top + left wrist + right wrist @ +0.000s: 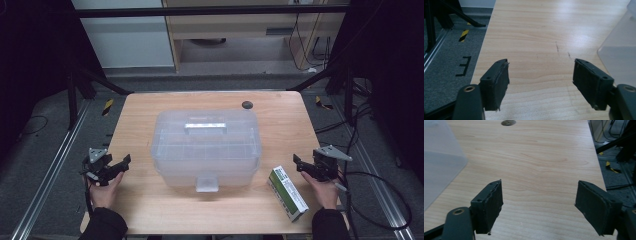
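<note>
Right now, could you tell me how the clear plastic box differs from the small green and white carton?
The clear plastic box is large and see-through; the green and white carton is small and opaque. The box stands mid-table, squared to its edges; the carton lies flat and angled near the right gripper. Both rest on the table, untouched.

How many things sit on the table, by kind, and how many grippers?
Clear lidded box: 1
Green-and-white carton: 1
Grippers, both open and empty: 2, left, right
Total: 4
</note>
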